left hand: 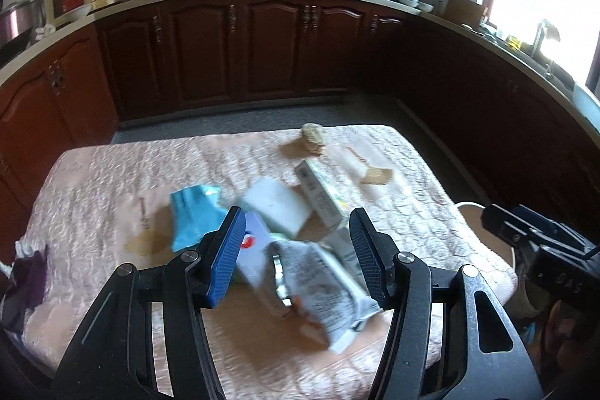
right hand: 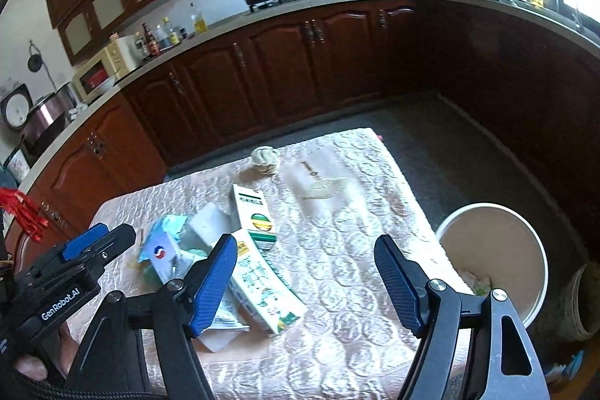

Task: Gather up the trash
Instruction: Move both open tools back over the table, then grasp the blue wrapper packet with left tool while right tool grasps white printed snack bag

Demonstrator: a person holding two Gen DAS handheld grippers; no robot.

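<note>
Trash lies in a heap on the pink quilted table [left hand: 112, 182]: a blue packet [left hand: 191, 220], a white block [left hand: 277, 208], a green-and-white box [right hand: 255, 216], a milk carton [right hand: 262, 291], a white box with a red-blue logo [right hand: 165, 257] and a grey speckled wrapper [left hand: 322, 283]. A crumpled paper ball [right hand: 264, 158] sits farther back. My left gripper [left hand: 296, 216] hovers over the wrapper, its pads apart from it. Beside the carton, my right gripper [right hand: 305, 242] stands open over bare cloth.
A white bucket [right hand: 525, 291] with some scraps inside stands on the floor off the table's right edge. Brown stains [left hand: 377, 175] mark the cloth. Dark wooden cabinets [left hand: 270, 51] ring the room beyond a strip of grey floor [right hand: 450, 152].
</note>
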